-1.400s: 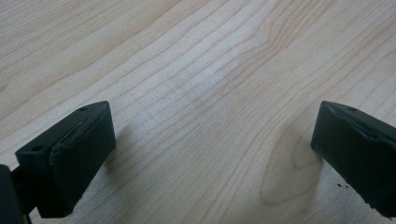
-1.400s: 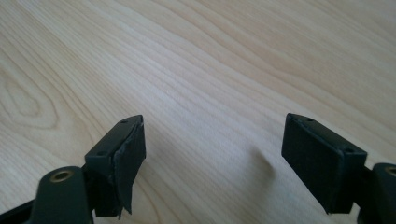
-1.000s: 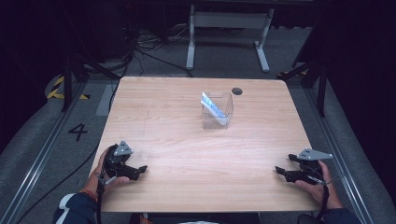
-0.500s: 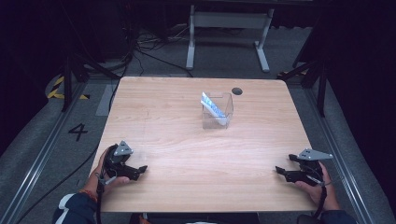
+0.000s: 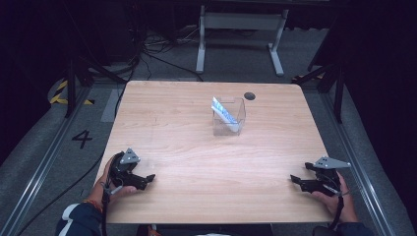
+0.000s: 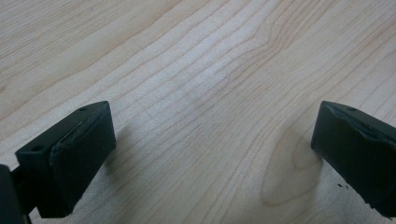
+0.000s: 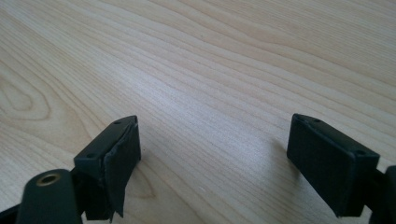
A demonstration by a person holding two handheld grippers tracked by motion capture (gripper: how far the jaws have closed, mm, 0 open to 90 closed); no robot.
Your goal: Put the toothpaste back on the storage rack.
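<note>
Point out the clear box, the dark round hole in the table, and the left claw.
clear box (image 5: 229,118): high view, on its transparent front wall.
dark round hole (image 5: 250,96): high view, on its centre.
left claw (image 5: 147,179): high view, midway between its open fingertips.

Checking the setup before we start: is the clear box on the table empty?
Not empty. The clear box holds a blue-and-white packet leaning tilted inside it.

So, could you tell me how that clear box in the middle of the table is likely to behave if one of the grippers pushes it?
The clear box looks thin-walled and probably light, so it would likely slide on the smooth table. The packet leaning inside it may shift. Pushed high, the box might tip.
</note>
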